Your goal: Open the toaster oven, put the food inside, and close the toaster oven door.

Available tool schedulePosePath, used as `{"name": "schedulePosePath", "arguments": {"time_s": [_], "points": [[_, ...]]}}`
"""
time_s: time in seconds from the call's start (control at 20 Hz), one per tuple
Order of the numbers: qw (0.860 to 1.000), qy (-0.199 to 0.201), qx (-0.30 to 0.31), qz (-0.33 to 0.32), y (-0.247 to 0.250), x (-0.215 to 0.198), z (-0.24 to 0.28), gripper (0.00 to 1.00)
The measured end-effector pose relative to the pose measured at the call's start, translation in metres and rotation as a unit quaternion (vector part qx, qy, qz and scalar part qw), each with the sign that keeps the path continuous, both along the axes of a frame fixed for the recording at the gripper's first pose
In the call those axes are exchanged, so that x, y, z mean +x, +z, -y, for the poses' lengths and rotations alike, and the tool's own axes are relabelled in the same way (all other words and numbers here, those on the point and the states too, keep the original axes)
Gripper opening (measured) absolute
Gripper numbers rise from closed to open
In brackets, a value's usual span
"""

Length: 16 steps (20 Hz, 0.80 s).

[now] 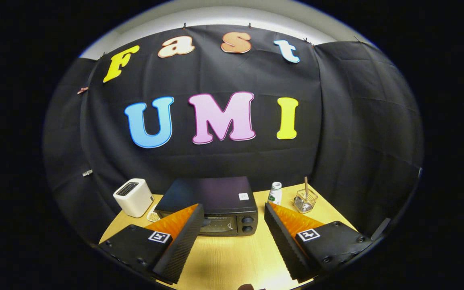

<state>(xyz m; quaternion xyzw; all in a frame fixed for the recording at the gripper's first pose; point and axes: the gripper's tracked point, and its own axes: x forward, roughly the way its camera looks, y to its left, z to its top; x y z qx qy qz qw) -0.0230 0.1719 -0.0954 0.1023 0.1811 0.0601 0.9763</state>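
Observation:
A black toaster oven (216,201) stands on the wooden table (232,257) just beyond my fingers, its glass door shut and two knobs (247,224) at its right side. My gripper (232,217) is open, raised above the table in front of the oven, with nothing between its fingers. A small plate with pale food (153,217) lies on the table left of the oven, partly hidden by my left finger (183,237).
A white two-slot toaster (133,197) sits at the back left. Right of the oven stand a white bottle with a green label (274,193) and a wire basket holding a stick (305,200). Black cloth walls close in the table.

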Motion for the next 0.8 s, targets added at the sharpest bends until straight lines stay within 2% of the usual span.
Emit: {"name": "schedulePosePath", "arguments": {"time_s": [0.45, 0.8], "points": [[0.996, -0.076, 0.014, 0.051, 0.048, -0.007, 0.111, 0.99], [0.993, -0.077, -0.017, 0.092, 0.056, -0.014, 0.134, 0.98]]}}
